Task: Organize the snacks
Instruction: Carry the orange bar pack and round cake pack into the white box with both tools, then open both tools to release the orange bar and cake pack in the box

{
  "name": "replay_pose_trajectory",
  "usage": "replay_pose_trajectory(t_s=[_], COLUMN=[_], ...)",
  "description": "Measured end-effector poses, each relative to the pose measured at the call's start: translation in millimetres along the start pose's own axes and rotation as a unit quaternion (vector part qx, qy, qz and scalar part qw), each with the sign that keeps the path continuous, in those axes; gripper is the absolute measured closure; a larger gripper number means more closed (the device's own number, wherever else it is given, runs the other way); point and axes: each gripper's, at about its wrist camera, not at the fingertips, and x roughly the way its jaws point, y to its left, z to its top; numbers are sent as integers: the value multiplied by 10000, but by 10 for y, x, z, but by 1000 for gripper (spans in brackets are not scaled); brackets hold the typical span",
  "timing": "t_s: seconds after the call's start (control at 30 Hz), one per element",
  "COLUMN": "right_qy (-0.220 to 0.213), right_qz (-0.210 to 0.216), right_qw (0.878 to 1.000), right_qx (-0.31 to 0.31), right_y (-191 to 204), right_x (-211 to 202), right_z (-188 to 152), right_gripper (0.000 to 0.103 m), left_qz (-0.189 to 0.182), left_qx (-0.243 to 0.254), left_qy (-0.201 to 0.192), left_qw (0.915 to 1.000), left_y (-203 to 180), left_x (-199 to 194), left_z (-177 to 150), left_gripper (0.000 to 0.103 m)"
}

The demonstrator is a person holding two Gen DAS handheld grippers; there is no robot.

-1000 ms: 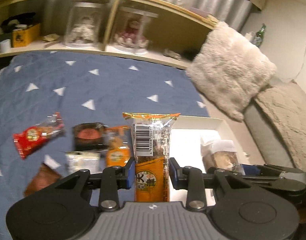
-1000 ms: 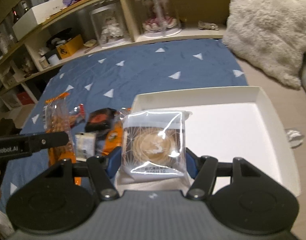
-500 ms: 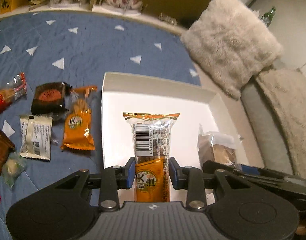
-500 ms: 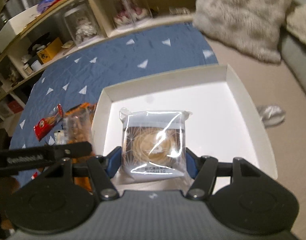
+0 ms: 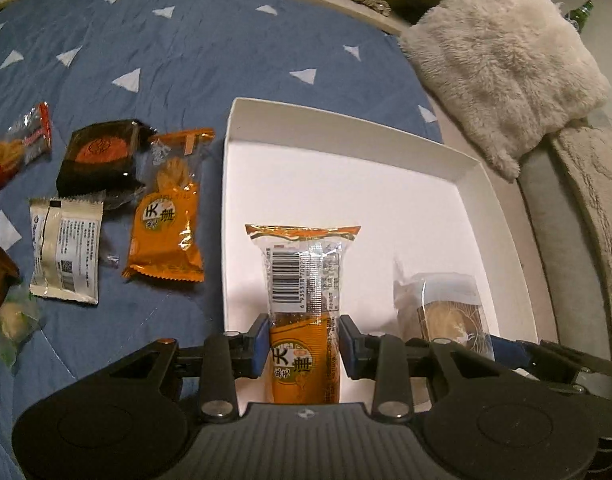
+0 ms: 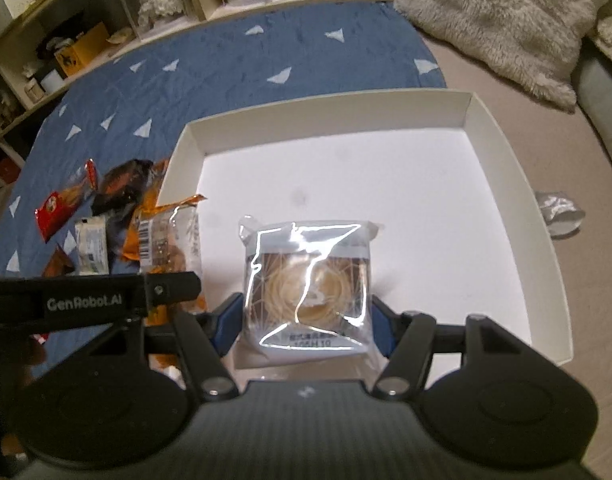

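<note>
Evidently light and crinkly, the orange snack pack (image 5: 304, 344) is pinched low by the left gripper (image 5: 304, 346) over the white box (image 5: 476, 168); the square cake packet (image 6: 308, 288) sits clamped in the right gripper (image 6: 306, 320), judged crushable

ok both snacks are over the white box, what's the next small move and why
Probably lower both a little further, then release. The left gripper holds the orange packet and the right gripper the clear-wrapped pastry, both over the empty floor of the white box.
</note>
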Motion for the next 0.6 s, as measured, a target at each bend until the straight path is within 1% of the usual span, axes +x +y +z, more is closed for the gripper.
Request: replay_pose_trajectory(t_s=[0.13,0.33,0.5,0.6], right_qy=[89,209,207,137], right_qz=[-20,-34,-53,-175], right_qw=[10000,9997,9996,9996], right_qx=[8,142,156,187], right_y=[0,-42,-34,-41], right_x=[48,94,73,23], right_z=[-2,5,4,6], right_gripper=[33,32,31,29], left_qz=[-31,-56,-43,-40], left_qx=[2,55,181,240], left_qy=[6,-18,-112,-117], left_qw=[10000,10000,9998,9996], left_y=[27,20,-22,-35], left_x=[-9,-49,-123,-157], left_z=[5,10,18,7], left_gripper=[62,61,61,61])
